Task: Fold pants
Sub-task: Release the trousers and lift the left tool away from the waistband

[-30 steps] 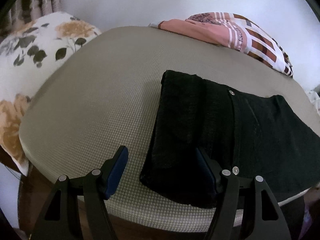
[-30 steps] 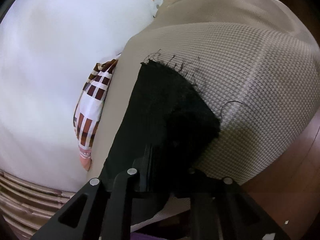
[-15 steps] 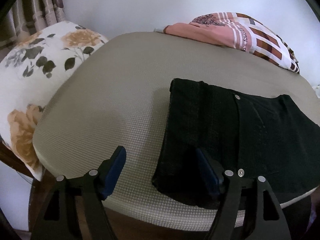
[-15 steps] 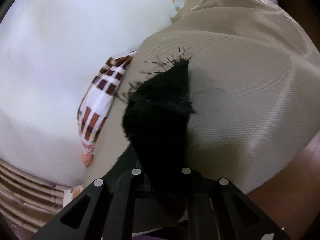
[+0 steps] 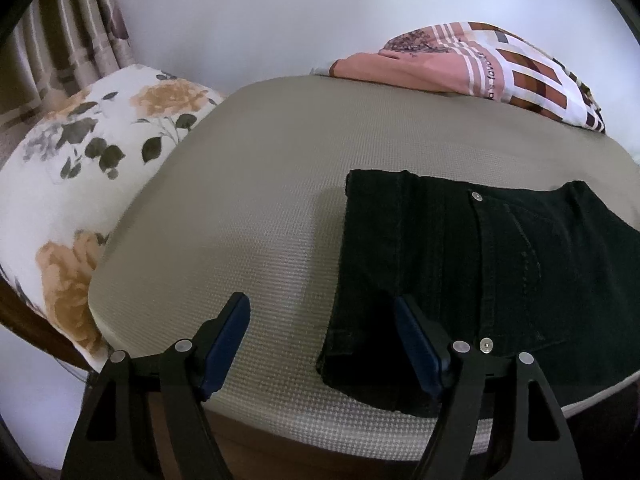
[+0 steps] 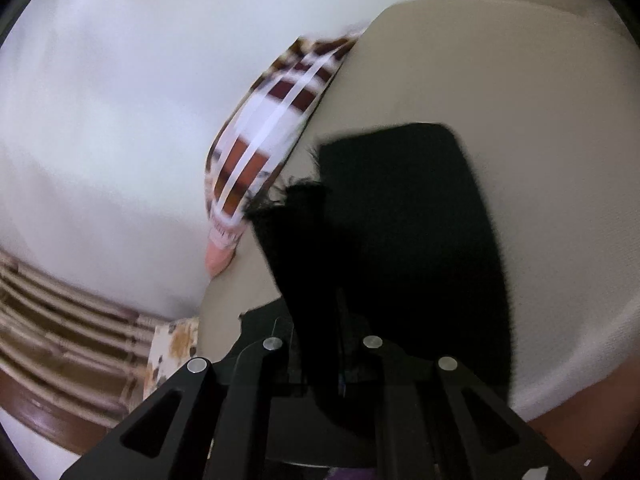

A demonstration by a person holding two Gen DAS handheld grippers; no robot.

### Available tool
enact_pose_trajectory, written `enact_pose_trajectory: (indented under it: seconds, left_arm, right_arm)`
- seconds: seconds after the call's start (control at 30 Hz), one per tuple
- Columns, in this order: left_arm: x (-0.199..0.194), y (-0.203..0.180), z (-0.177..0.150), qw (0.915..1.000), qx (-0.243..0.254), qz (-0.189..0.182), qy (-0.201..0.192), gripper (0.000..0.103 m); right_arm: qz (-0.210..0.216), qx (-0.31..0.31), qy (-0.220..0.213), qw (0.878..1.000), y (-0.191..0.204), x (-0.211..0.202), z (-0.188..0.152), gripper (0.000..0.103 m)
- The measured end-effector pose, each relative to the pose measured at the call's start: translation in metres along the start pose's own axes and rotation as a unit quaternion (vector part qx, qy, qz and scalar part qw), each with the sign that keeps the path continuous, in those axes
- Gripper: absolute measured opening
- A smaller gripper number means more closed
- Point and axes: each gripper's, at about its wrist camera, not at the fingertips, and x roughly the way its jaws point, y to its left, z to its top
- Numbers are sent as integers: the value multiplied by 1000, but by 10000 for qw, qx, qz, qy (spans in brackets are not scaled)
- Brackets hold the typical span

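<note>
While the right gripper (image 6: 320, 364) is pinching the frayed hem of the black pants (image 5: 480, 272), they are lying at lower right on the beige cushion (image 5: 260, 200). The left gripper (image 5: 320, 344) is hovering agape over the waistband corner; it should be pinning that corner as the hem is being carried across.

Partly legible "favorite" on patterned cloth (image 5: 492, 68)

Beige textured mattress (image 5: 260, 200), floral pillow (image 5: 80, 184) at its left edge, folded pink and brown-checked cloth (image 5: 472, 68) at the far edge against a white wall (image 5: 260, 12), striped curtain (image 5: 68, 36) far left
</note>
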Motion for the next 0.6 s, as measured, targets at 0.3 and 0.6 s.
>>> enact_pose_trajectory:
  seconds: [0.3,0.6]
  left_arm:
    - [-1,2,0,10000,17,13,-3,77]
    - [0,-8,-2,9997,218,61,2,77]
  right_arm:
    - [180,-114,518,9984,25,40,-30,11]
    - [247,-376,940,9946,46,74,-60,11]
